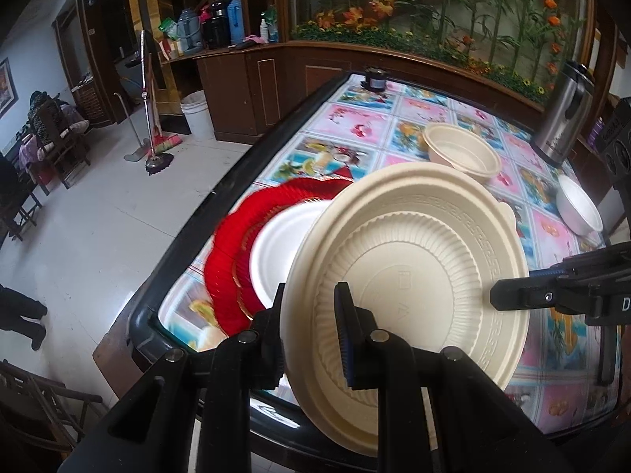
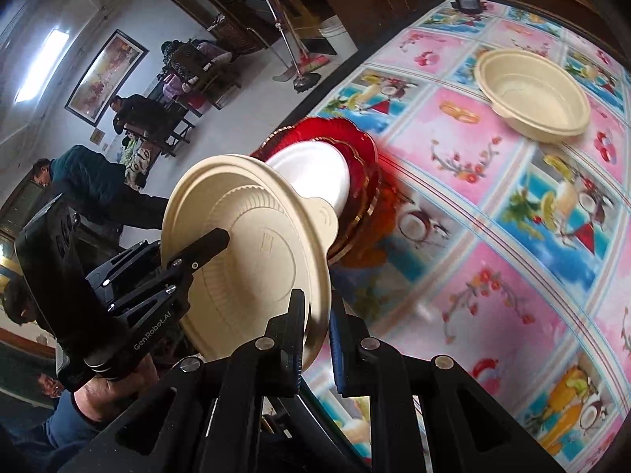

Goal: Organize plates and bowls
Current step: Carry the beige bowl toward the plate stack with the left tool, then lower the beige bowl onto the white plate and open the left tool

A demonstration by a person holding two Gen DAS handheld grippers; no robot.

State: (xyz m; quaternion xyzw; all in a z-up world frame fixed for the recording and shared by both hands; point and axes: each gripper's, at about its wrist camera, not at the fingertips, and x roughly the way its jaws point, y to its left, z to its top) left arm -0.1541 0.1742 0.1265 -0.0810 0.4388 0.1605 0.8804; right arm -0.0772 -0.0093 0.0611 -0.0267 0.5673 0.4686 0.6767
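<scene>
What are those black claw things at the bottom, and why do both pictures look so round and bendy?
They are two grabbers, each with two fingers, and a person holds one in each hand. A small camera on each looks along its fingers, and its lens bends the picture. One picture comes from the left gripper, the other from the right gripper. Both are shut on the rim of the same cream plate, holding it tilted above the table with its flowery cloth. Beyond it lies a red plate with a white plate on top. Also on the table are a cream bowl, a white bowl and a steel jug.
</scene>
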